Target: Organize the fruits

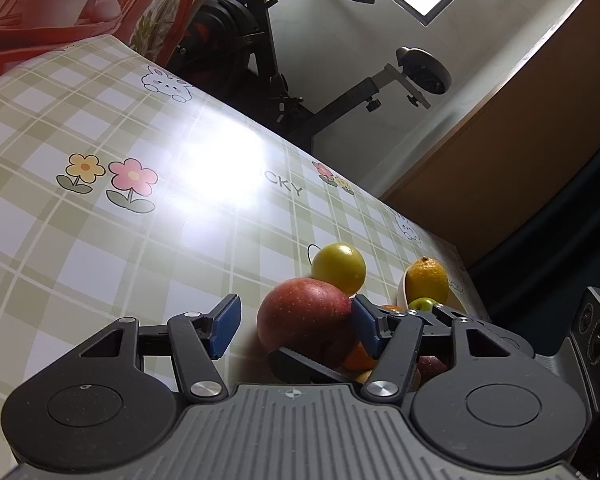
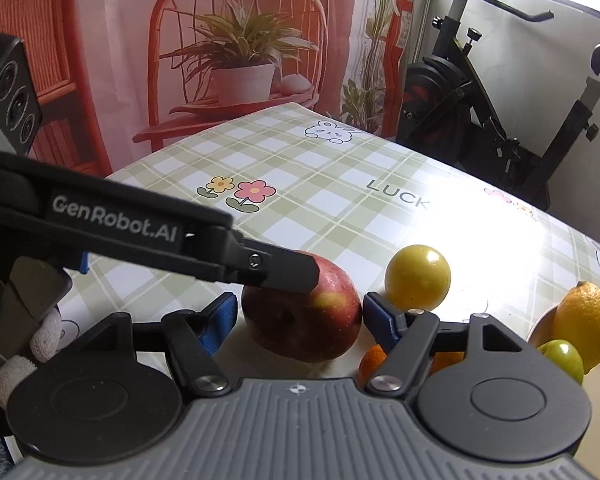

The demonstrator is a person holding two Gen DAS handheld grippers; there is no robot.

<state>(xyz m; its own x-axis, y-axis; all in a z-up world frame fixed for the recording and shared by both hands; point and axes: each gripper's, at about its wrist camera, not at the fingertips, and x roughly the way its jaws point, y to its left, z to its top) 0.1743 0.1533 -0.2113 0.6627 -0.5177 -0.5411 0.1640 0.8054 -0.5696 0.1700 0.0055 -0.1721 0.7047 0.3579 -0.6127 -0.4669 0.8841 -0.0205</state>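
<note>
checked tablecloth (image 2: 300, 168) | exercise bike (image 2: 480, 92) behind | both tools wide, flanking red apple (image 2: 304, 320)

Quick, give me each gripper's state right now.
Left gripper: open, jaws either side of the red apple, not clamped.
Right gripper: open, straddling the same apple.
</note>
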